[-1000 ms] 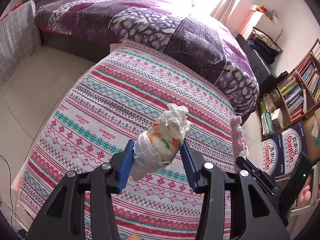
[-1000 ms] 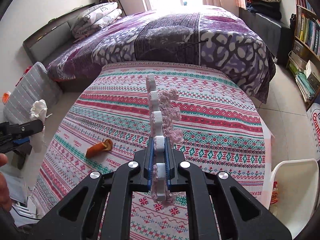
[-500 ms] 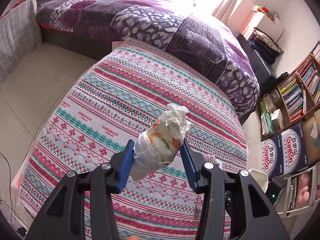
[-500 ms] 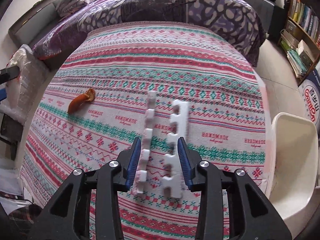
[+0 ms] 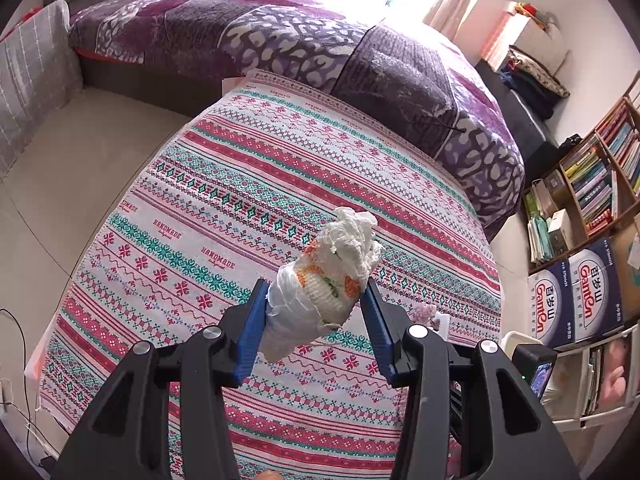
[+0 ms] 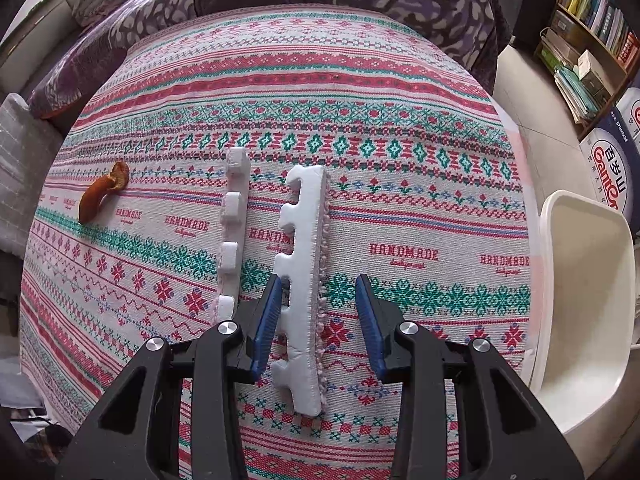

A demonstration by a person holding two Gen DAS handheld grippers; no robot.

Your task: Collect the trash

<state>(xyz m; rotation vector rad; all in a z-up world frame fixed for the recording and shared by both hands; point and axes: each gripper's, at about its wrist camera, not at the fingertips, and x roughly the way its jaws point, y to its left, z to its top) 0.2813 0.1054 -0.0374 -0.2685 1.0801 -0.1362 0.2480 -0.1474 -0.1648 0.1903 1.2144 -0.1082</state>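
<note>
The trash wad (image 5: 326, 280), white and crumpled, is squeezed tight in the left gripper (image 5: 316, 320) above the table (image 5: 180, 208). The right gripper (image 6: 318, 316) has just opened; a white foam strip (image 6: 304, 288) lies loose between its jaws, mid-table, near an orange peel (image 6: 102, 196).

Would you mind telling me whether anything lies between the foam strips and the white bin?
Nothing visible does: from the two foam strips to the white bin at the table's right edge there is only bare patterned tablecloth.
</note>
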